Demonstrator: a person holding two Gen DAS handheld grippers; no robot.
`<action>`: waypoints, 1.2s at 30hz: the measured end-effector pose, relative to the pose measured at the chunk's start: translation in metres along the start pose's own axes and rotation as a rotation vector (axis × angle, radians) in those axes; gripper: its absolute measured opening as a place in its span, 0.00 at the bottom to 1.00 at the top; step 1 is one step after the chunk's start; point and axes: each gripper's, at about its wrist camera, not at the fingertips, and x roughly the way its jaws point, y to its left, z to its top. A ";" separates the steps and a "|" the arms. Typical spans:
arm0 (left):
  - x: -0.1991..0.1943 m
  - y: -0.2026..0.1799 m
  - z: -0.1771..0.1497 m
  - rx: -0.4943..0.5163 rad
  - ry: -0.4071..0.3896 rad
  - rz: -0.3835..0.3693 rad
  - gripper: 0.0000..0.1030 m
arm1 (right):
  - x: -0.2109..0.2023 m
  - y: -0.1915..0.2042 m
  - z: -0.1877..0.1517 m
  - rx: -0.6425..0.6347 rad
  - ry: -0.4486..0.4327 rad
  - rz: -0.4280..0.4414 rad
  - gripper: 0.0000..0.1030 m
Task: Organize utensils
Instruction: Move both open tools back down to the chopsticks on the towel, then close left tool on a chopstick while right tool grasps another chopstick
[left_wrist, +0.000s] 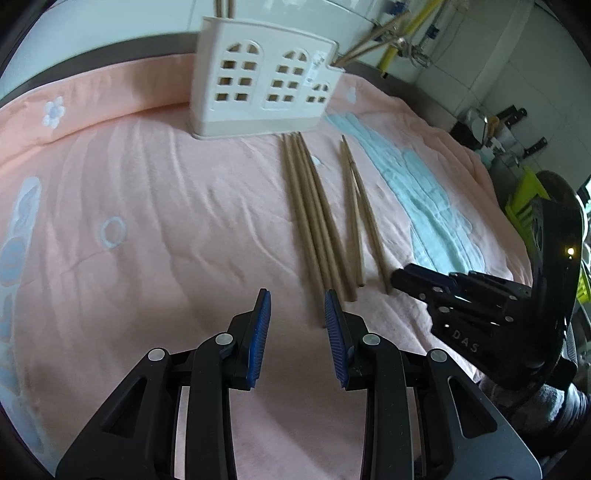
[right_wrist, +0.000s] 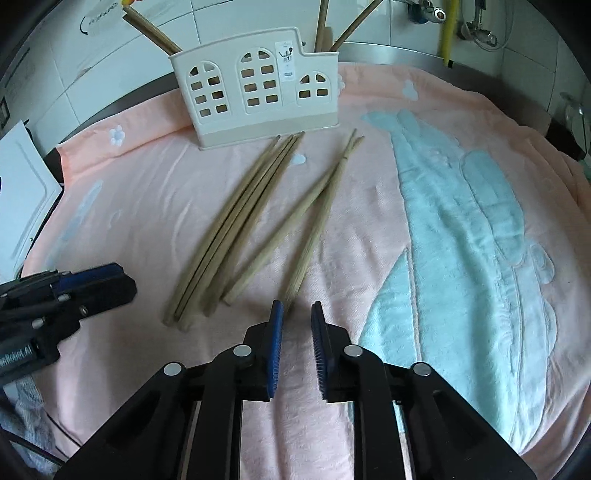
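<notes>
A cream house-shaped utensil holder (left_wrist: 258, 85) (right_wrist: 258, 88) stands at the far side of a pink towel (left_wrist: 147, 221) (right_wrist: 351, 184), with a few wooden chopsticks (right_wrist: 155, 31) sticking out of it. Several loose chopsticks (left_wrist: 314, 221) (right_wrist: 236, 221) lie bundled on the towel, and a crossed pair (left_wrist: 354, 214) (right_wrist: 310, 221) lies just right of them. My left gripper (left_wrist: 297, 299) (right_wrist: 110, 280) is open and empty, its right finger beside the bundle's near ends. My right gripper (right_wrist: 297, 308) (left_wrist: 402, 277) has a narrow gap with nothing in it; the pair's near end lies by its left finger.
The towel has a pale blue pattern (right_wrist: 461, 221) on its right half. A white board (right_wrist: 22, 184) lies off the towel's left edge. Knives (left_wrist: 517, 114) and a green object (left_wrist: 524, 199) stand far right. A tiled wall with a yellow pipe (right_wrist: 447, 29) is behind the holder.
</notes>
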 end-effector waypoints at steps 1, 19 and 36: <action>0.004 -0.003 0.000 0.002 0.007 -0.003 0.30 | 0.001 -0.001 0.001 -0.003 -0.006 -0.005 0.19; 0.042 -0.008 0.015 -0.044 0.044 0.050 0.13 | -0.010 -0.012 0.002 0.016 -0.068 0.054 0.23; 0.044 0.000 0.020 -0.017 -0.004 0.114 0.07 | 0.008 0.003 0.003 0.002 -0.047 0.060 0.24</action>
